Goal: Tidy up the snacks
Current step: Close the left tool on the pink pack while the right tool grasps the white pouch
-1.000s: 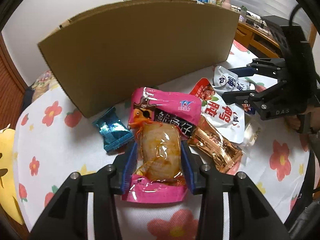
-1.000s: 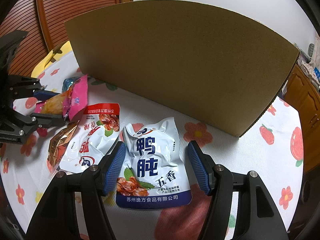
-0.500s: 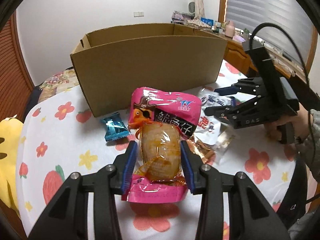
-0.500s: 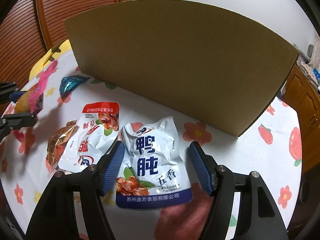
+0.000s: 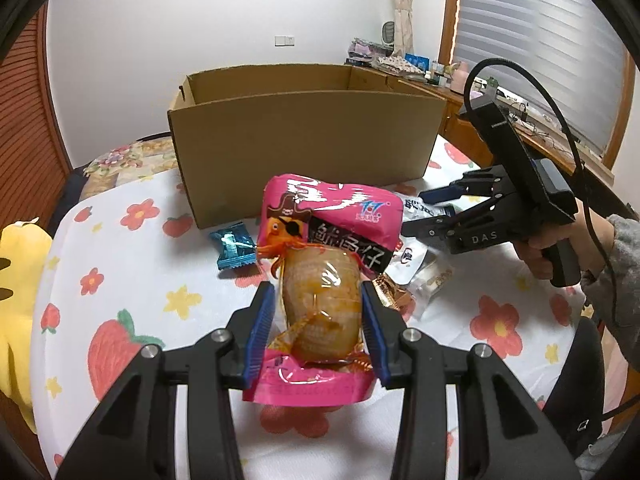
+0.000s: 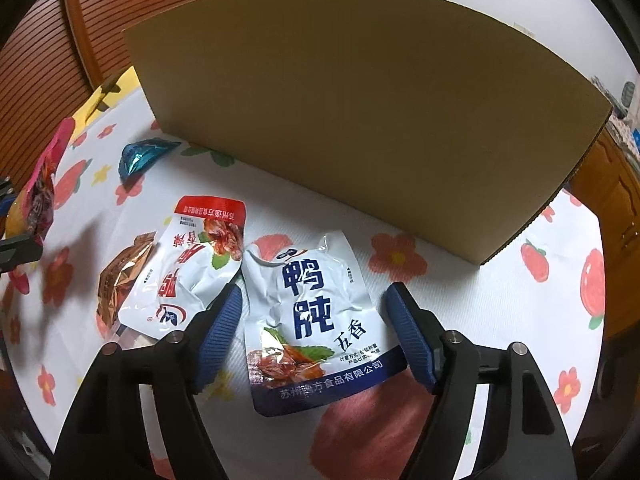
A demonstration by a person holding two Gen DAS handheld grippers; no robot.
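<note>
My left gripper is shut on a pink fish snack packet and holds it lifted above the table, in front of an open cardboard box. The pink packet also shows at the far left of the right wrist view. My right gripper is open, its fingers on either side of a white and blue duck snack pouch lying flat on the table. The right gripper also shows in the left wrist view, low over the pouches. The box wall stands just behind the pouch.
A white and red pouch, a copper foil packet and a blue foil candy lie on the floral tablecloth. The blue candy also shows in the left wrist view. A yellow cushion sits at the left edge.
My left gripper has lifted the pink packet up and back from the table, so the box's open top now shows. The right gripper has stayed open around the white and blue pouch.
</note>
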